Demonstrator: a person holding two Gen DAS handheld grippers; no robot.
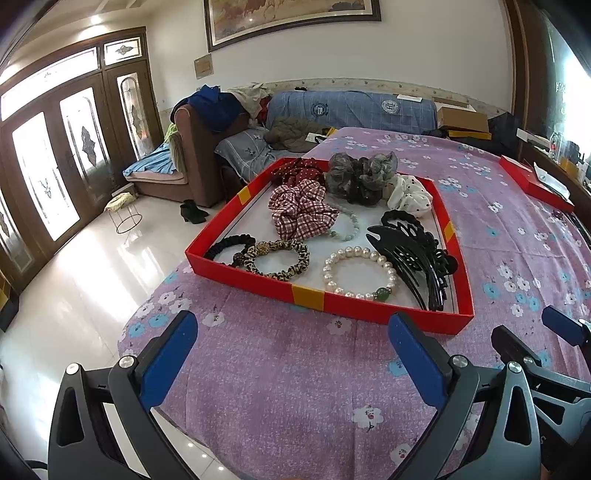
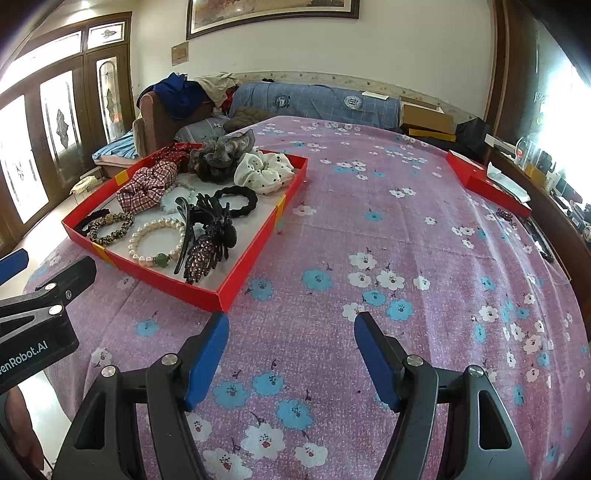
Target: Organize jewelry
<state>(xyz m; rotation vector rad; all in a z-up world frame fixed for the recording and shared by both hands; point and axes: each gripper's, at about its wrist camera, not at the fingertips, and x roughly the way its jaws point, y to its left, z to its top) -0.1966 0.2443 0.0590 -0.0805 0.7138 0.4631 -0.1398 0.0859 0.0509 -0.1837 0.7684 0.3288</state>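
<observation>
Both grippers stood wide apart and empty: left gripper, right gripper. The red tray sat on the floral cloth, holding the pearl bracelet. Only the right wrist view showed a rhinestone clip.

Purple floral bedspread covers the work surface. Brown armchair beyond it, heaped with blue and beige clothes. Blue checked sofa cover against the wall; framed painting above. Dark wooden glazed doors at left. Black boots, possibly a pair, on glossy tile floor.
</observation>
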